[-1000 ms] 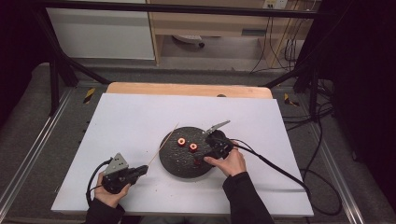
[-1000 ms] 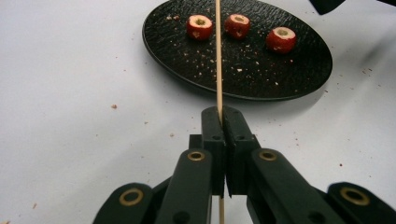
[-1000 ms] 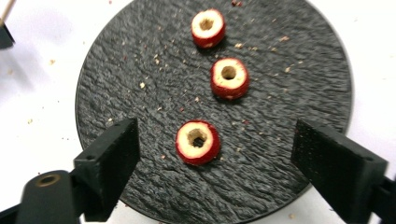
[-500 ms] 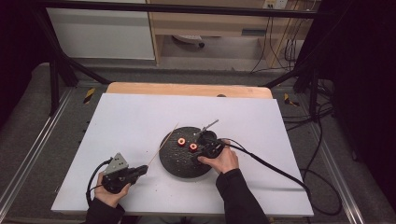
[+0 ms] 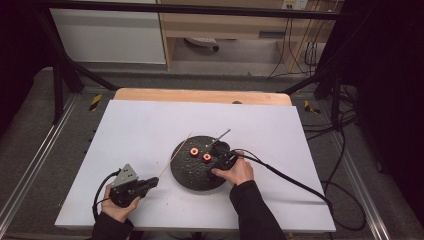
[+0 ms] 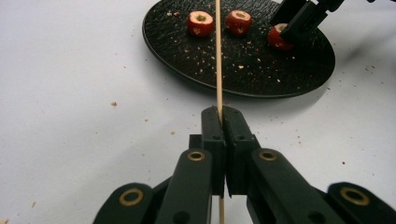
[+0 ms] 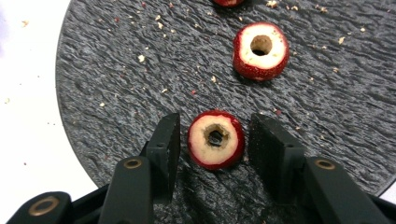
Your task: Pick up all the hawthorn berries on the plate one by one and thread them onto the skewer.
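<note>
While beside crumbs (image 7: pixel 141 58), second fruit (image 7: pixel 259 50).

Bare white table (image 5: pixel 140 130) left of the plate (image 5: pixel 187 177), skewer (image 5: pixel 175 155) slanting across that approach, seemingly unobstructed elsewhere

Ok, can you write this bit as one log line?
left gripper: shut on skewer | right gripper: closing around fruit piece, gaps remain | plate: two more pieces
</note>
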A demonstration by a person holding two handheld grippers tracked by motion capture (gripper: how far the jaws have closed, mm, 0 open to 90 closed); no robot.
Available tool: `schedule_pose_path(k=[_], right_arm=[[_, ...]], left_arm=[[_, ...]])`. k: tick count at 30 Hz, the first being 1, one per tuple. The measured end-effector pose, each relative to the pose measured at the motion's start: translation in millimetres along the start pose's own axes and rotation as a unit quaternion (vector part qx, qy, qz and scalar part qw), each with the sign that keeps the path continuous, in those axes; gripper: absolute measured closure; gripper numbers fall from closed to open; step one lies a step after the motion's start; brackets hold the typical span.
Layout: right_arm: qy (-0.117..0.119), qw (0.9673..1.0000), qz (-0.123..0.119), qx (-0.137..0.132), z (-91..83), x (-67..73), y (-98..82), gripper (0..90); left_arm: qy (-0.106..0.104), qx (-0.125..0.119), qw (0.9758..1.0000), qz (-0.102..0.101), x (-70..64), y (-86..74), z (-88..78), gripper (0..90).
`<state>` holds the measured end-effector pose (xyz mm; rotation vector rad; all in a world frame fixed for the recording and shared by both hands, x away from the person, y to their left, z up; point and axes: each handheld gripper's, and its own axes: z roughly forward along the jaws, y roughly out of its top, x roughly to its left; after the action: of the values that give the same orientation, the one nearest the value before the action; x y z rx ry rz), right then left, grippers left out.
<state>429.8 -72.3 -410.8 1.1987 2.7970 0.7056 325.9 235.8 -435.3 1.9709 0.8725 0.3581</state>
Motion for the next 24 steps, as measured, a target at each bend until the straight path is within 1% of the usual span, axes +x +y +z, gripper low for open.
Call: schedule_pose_path(k=[6, 9, 15, 16, 17, 19, 22, 24], right_arm=[[0.002, 1.0000, 0.007, 0.003, 2.1, -1.5, 1.1, 59.2], [0.004, 1.0000, 0.006, 0.007, 2.6, -2.6, 1.5, 59.5], [0.007, 0.9998, 0.015, 0.011, 1.6, -3.3, 2.3, 60.2], [0.007, 0.9999, 0.013, 0.009, 0.8, -3.7, 2.3, 60.2], [0.008, 0.9998, 0.018, 0.009, -0.7, -3.4, 2.5, 60.3], [0.010, 0.9998, 0.018, 0.000, -3.9, -3.8, 2.6, 60.3], [0.017, 0.9994, 0.027, -0.015, -10.7, -3.4, 3.1, 60.4], [0.017, 0.9990, 0.030, -0.027, -14.8, -3.2, 2.9, 60.4]], left_arm=[[-0.001, 0.002, 1.0000, 0.002, -0.3, 0.2, 0.3, 88.0], [0.000, 0.002, 1.0000, 0.002, -0.4, 0.3, 0.3, 88.0], [0.000, 0.002, 1.0000, 0.002, -1.1, 0.3, 0.8, 88.0], [-0.001, 0.002, 1.0000, 0.002, -1.2, 0.3, 0.9, 88.0], [0.000, 0.002, 1.0000, 0.002, -1.2, 0.3, 0.9, 88.0], [0.000, 0.001, 1.0000, 0.001, -1.3, 0.3, 0.9, 88.0], [0.000, 0.000, 1.0000, 0.000, -1.5, 0.2, 0.8, 88.0], [0.000, -0.001, 1.0000, 0.000, -1.7, 0.2, 0.6, 88.0]])
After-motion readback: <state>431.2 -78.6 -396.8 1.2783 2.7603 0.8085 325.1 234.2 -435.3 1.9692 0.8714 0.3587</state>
